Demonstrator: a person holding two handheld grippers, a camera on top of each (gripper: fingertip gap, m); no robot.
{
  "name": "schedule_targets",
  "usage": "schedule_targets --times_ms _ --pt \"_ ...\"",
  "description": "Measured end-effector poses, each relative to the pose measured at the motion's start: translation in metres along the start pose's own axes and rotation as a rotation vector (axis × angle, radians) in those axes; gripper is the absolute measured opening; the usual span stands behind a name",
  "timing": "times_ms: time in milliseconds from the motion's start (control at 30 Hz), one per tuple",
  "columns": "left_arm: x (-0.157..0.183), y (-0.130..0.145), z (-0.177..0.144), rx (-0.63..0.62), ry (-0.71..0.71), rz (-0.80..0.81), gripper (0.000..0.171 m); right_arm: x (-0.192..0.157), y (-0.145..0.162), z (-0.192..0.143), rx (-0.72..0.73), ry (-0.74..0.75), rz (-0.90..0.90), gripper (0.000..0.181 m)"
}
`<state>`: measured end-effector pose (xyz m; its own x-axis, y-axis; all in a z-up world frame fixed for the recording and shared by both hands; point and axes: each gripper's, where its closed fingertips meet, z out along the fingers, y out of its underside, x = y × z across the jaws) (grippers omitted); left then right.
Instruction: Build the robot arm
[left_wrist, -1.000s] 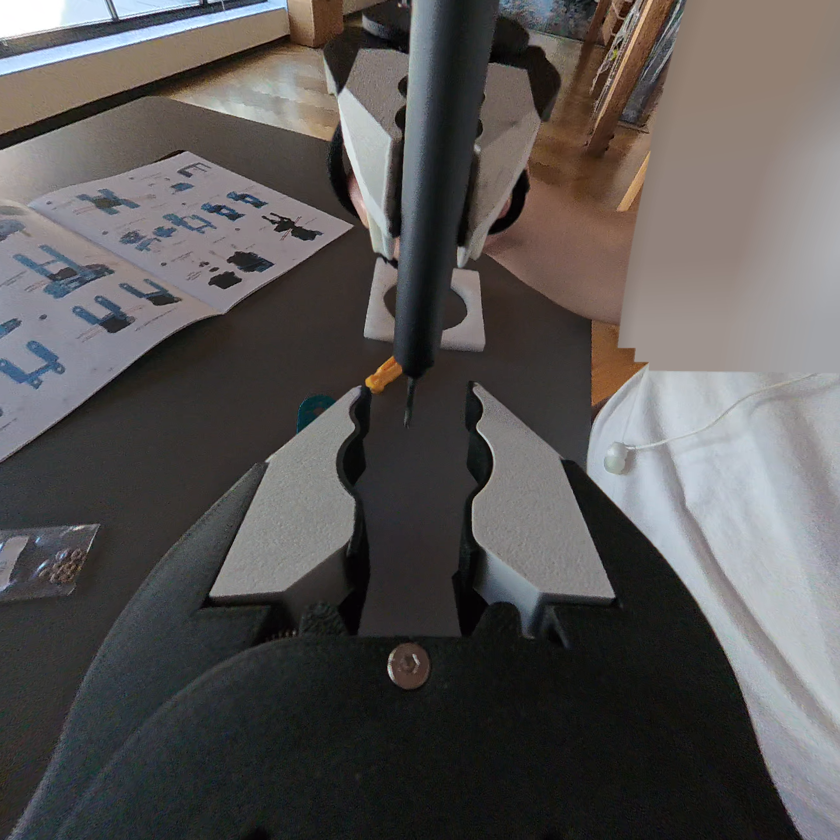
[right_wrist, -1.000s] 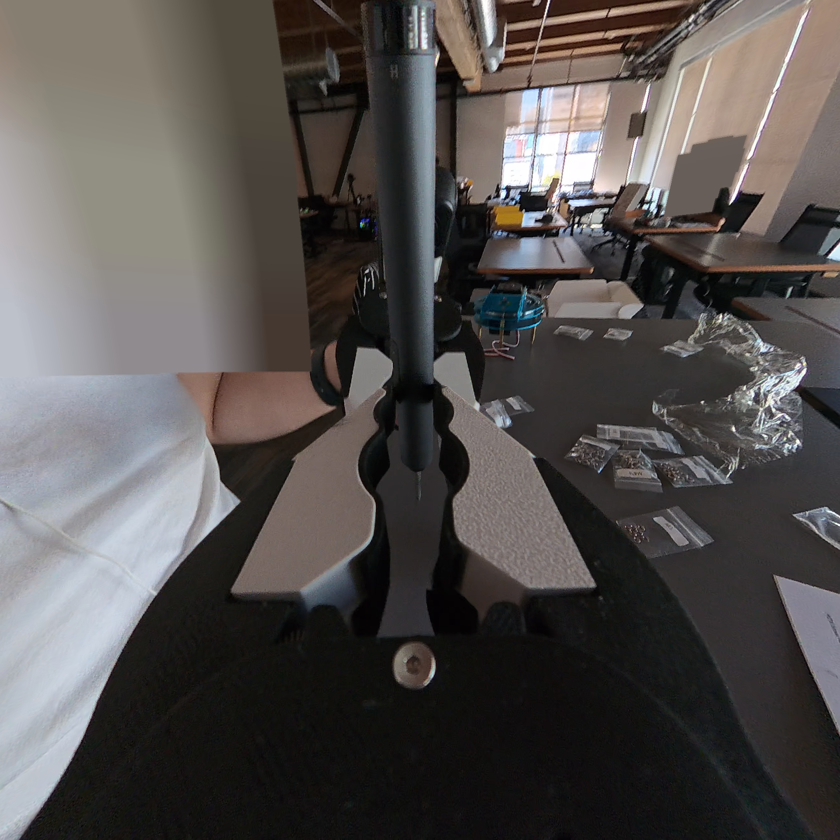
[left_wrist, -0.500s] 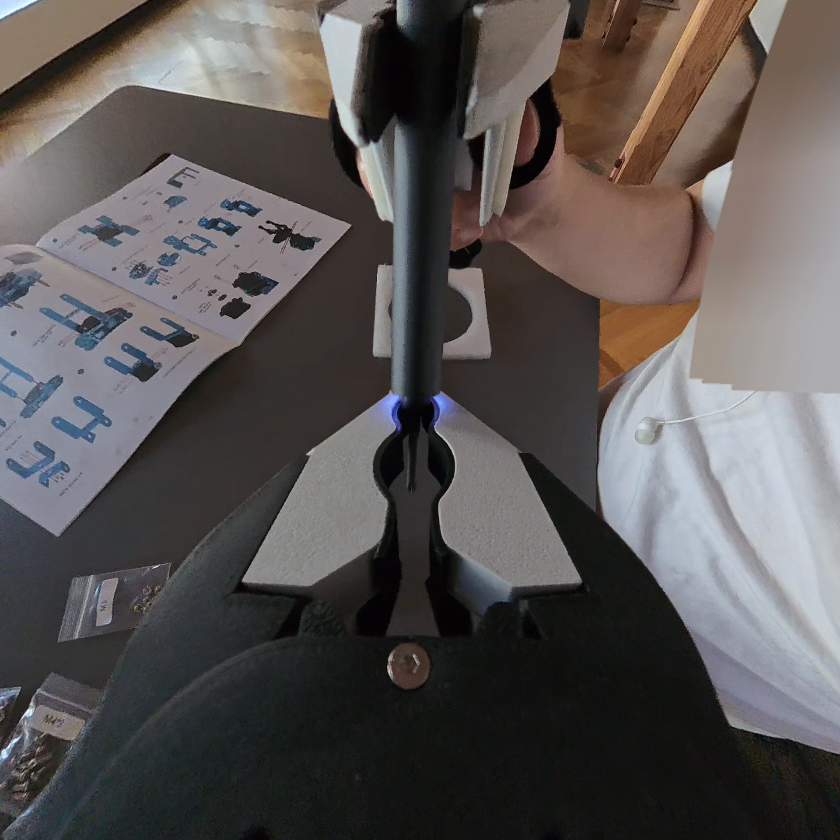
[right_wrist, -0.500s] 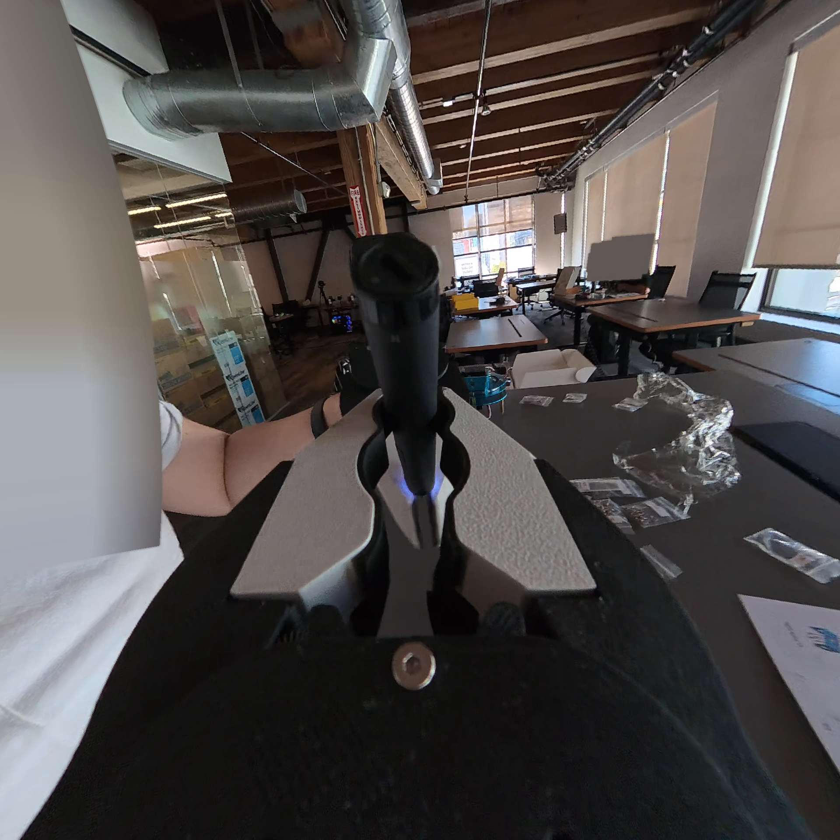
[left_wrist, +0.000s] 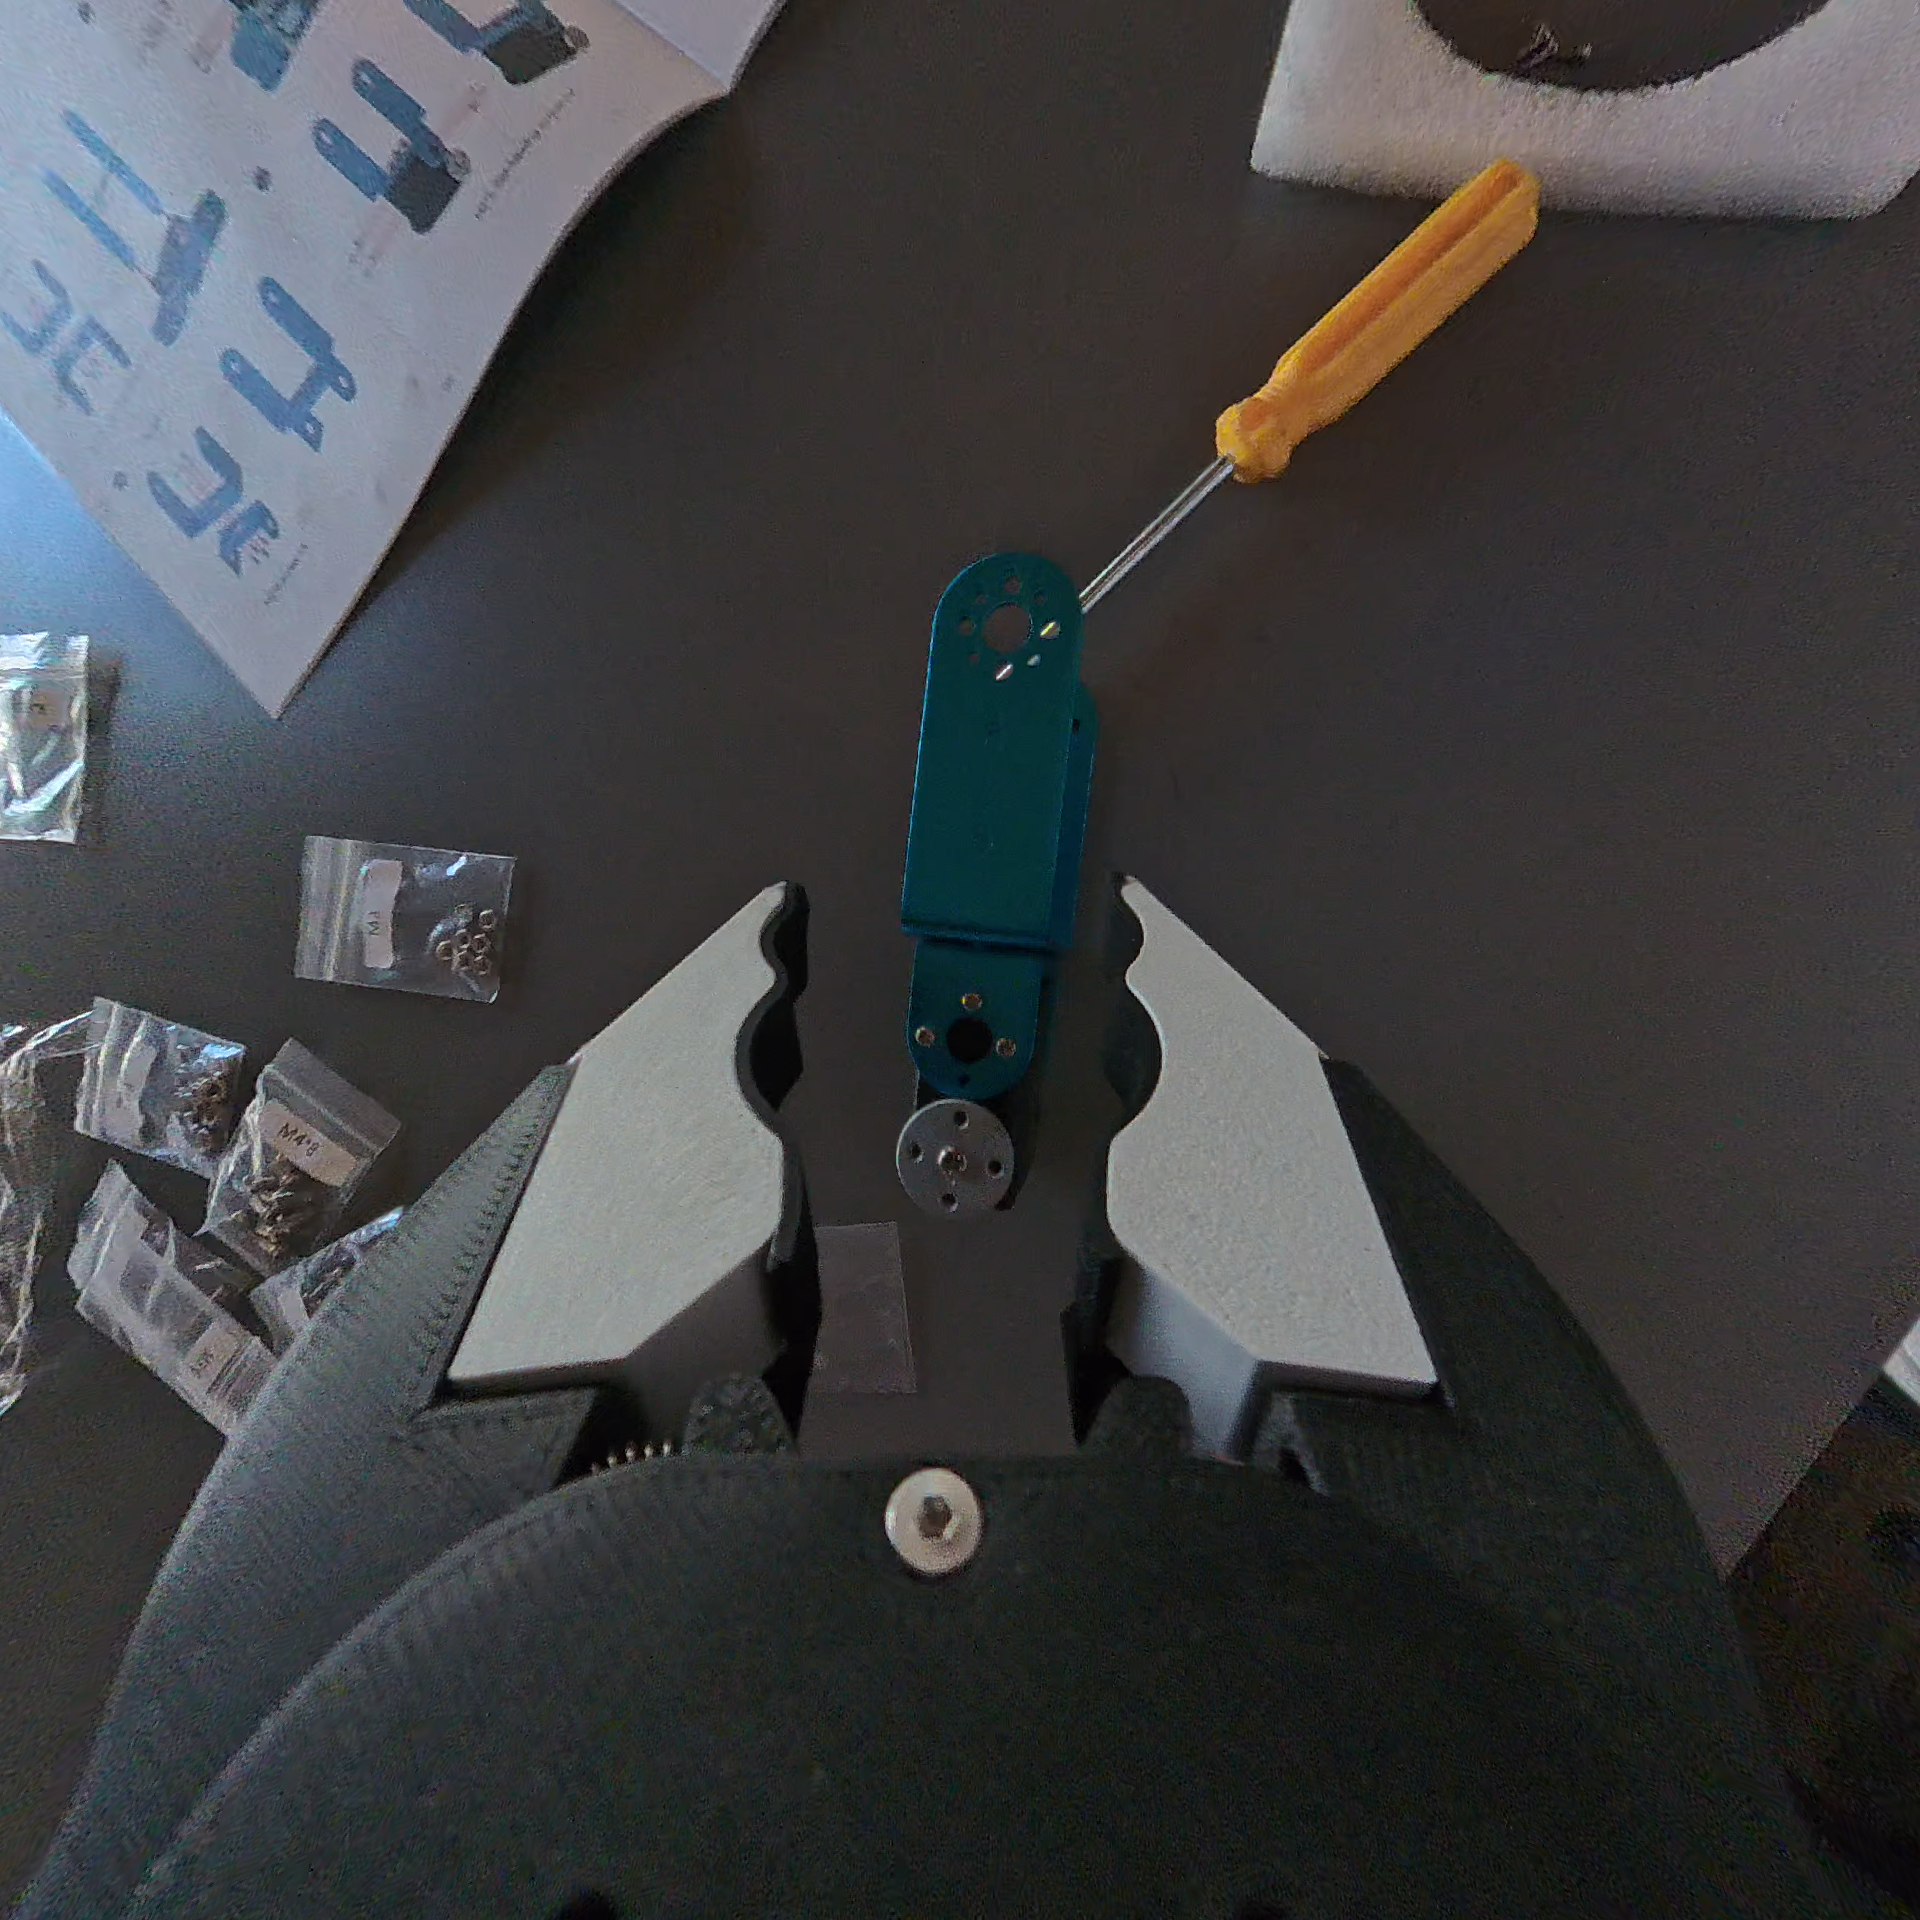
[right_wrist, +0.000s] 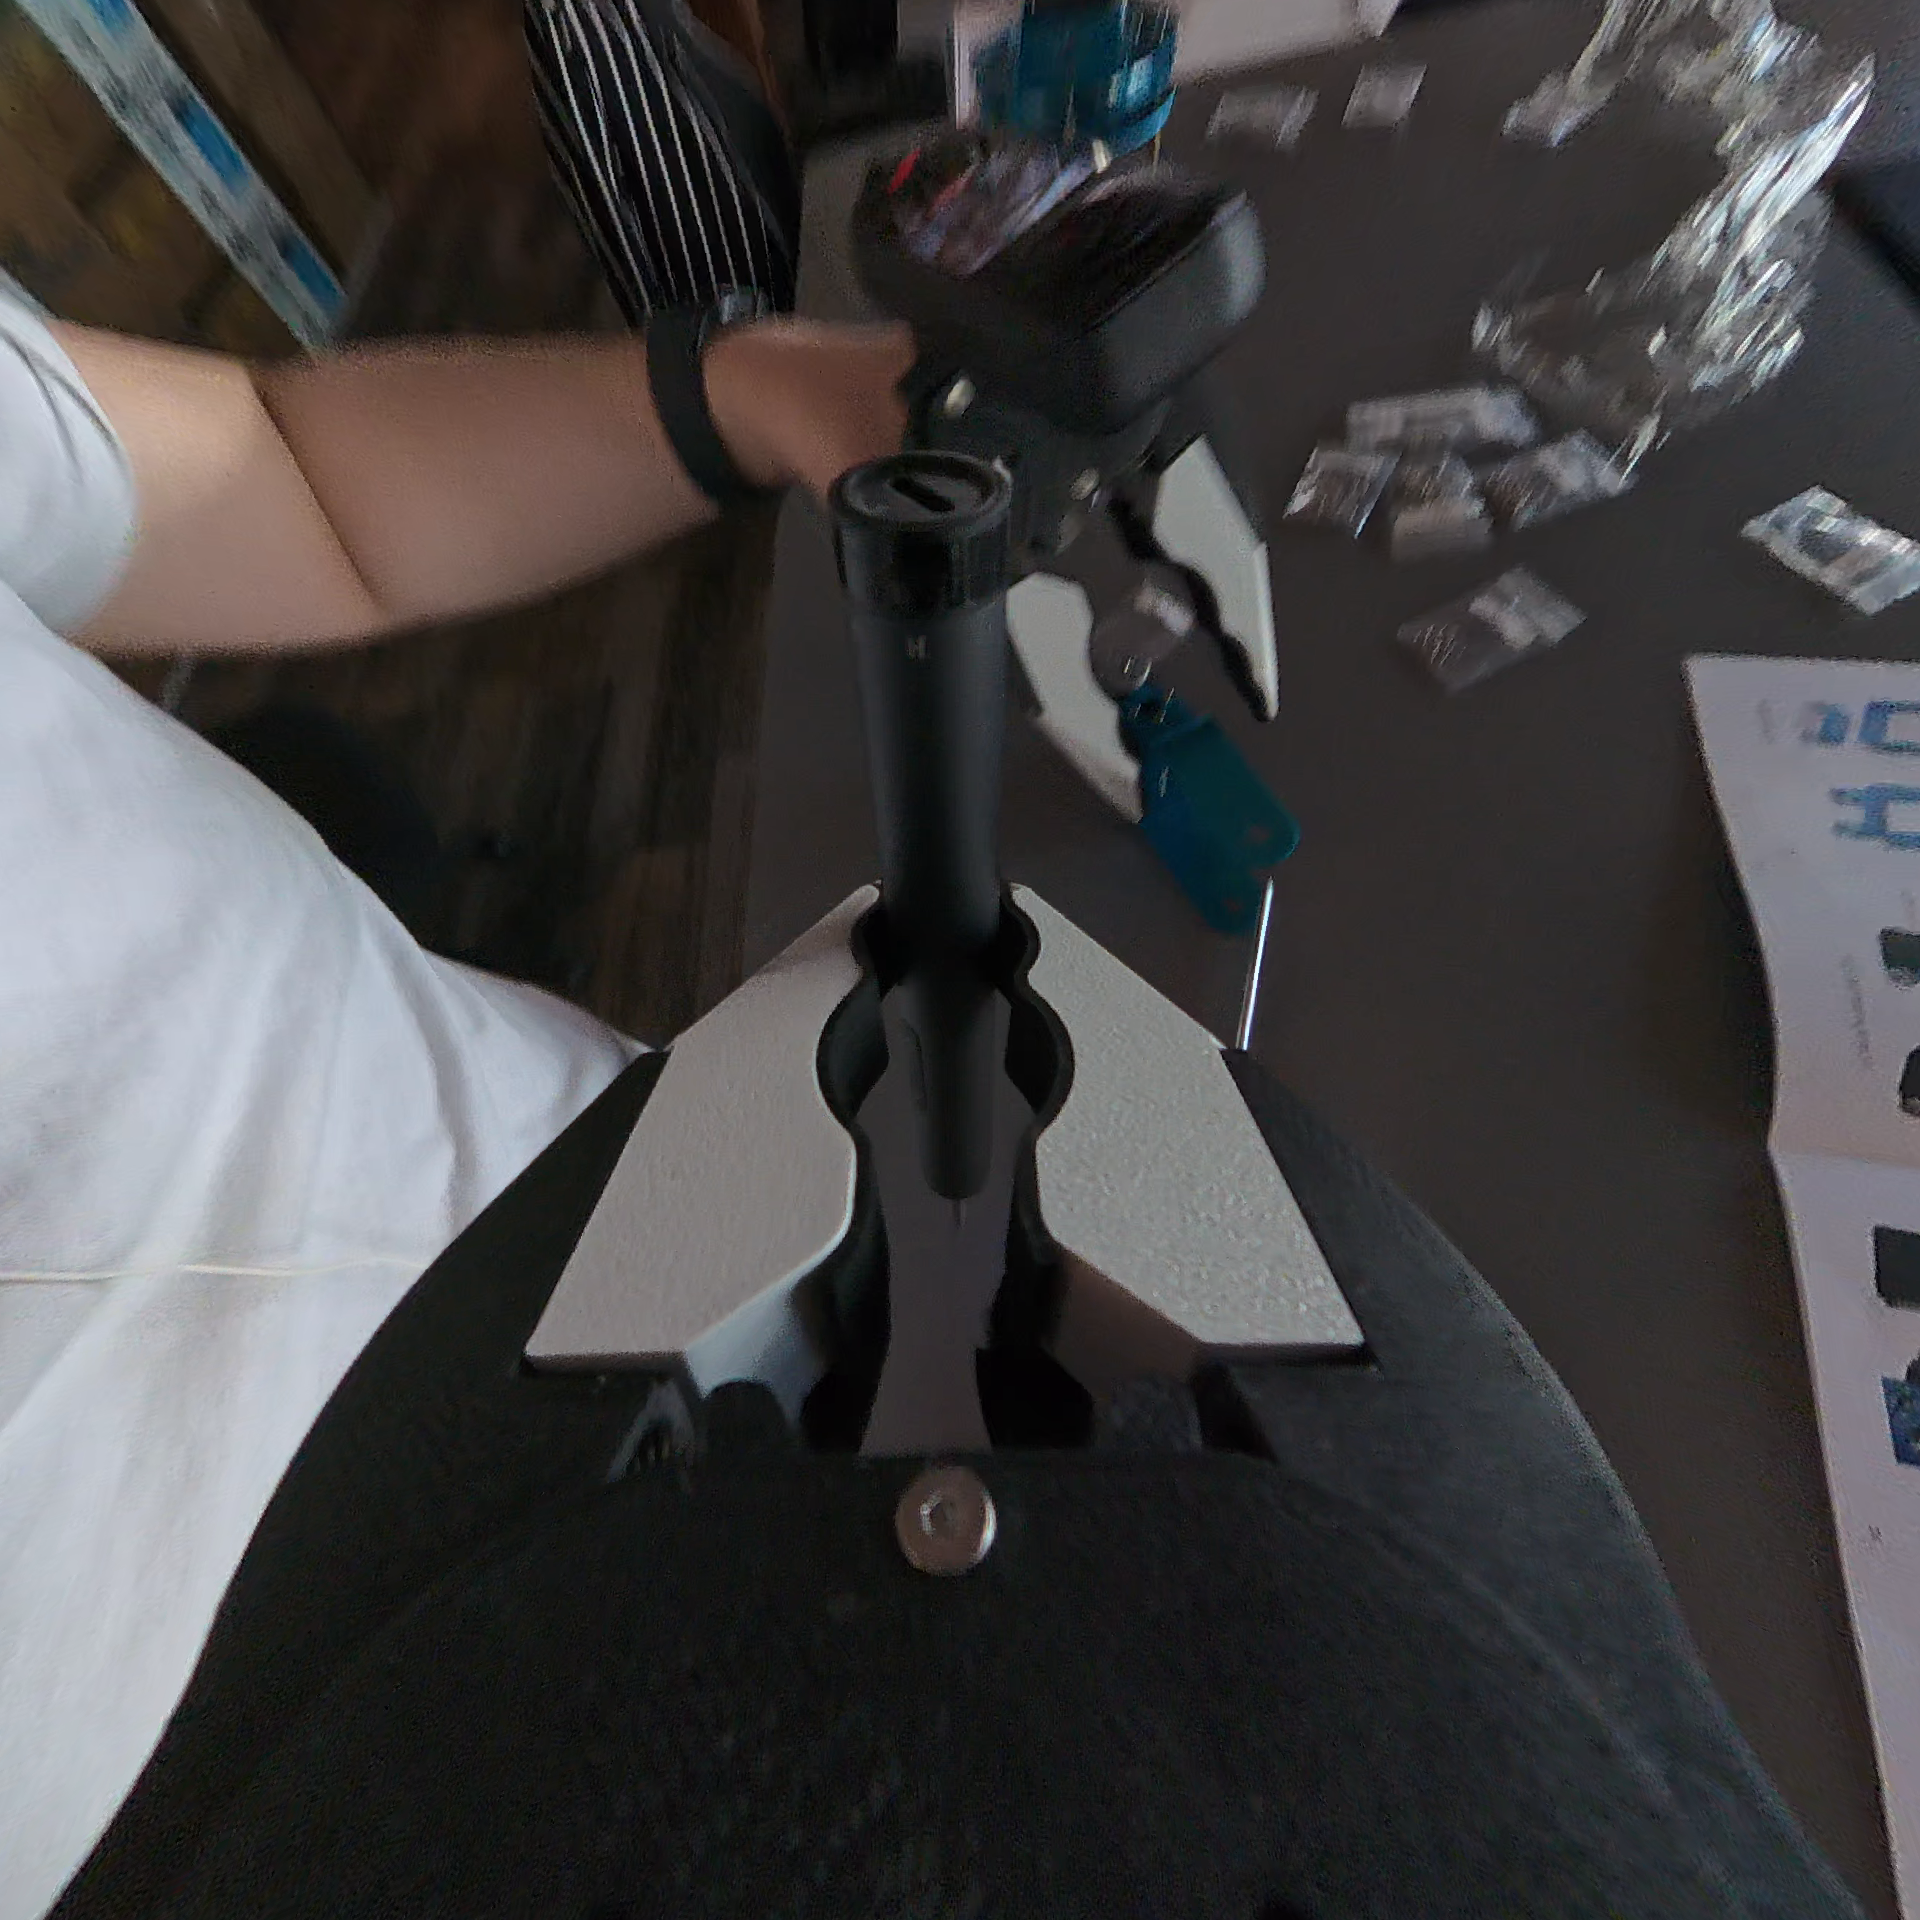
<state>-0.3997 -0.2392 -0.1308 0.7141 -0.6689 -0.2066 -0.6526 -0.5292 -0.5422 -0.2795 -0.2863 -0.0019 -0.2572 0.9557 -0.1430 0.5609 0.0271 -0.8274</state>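
Observation:
My left gripper (left_wrist: 961, 894) is open and points down at the dark table. A teal metal bracket (left_wrist: 992, 800) lies between and just beyond its fingertips, with a round silver disc (left_wrist: 954, 1155) at the bracket's near end, between the fingers. A yellow-handled screwdriver (left_wrist: 1371, 322) lies beyond, its tip by the bracket's far end. My right gripper (right_wrist: 940, 914) is shut on a dark grey electric screwdriver (right_wrist: 930, 748), its bit pointing back toward the camera. The left gripper also shows in the right wrist view (right_wrist: 1164, 644), over the teal bracket (right_wrist: 1210, 821).
An open instruction booklet (left_wrist: 260, 260) lies at the far left. Several small bags of screws (left_wrist: 405, 920) lie on the left. A white foam block (left_wrist: 1558, 135) sits at the far right. The table edge (left_wrist: 1829, 1455) is at the near right. Crumpled clear plastic (right_wrist: 1683, 239) lies farther off.
My left gripper let go of the electric screwdriver's tip, opened and swung down over the teal bracket. My right gripper tilted downward, still holding the electric screwdriver.

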Motion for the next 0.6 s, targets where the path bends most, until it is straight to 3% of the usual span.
schedule_targets --times_ms 67,233,400,600 --pt "0.006 0.001 0.006 -0.04 0.069 0.017 0.028 -0.006 0.018 0.012 -0.094 0.032 -0.038 0.017" --pt "-0.002 0.003 0.0 -0.019 0.141 -0.156 0.028 -0.008 0.037 0.028 -0.171 0.11 -0.074 0.017" --pt "-0.032 -0.013 -0.036 0.295 0.294 -0.585 0.028 -0.01 0.047 0.051 -0.256 0.162 -0.11 0.017" --pt "-0.061 -0.011 -0.067 0.563 0.45 -0.882 0.027 0.001 0.056 0.083 -0.398 0.25 -0.122 0.017"
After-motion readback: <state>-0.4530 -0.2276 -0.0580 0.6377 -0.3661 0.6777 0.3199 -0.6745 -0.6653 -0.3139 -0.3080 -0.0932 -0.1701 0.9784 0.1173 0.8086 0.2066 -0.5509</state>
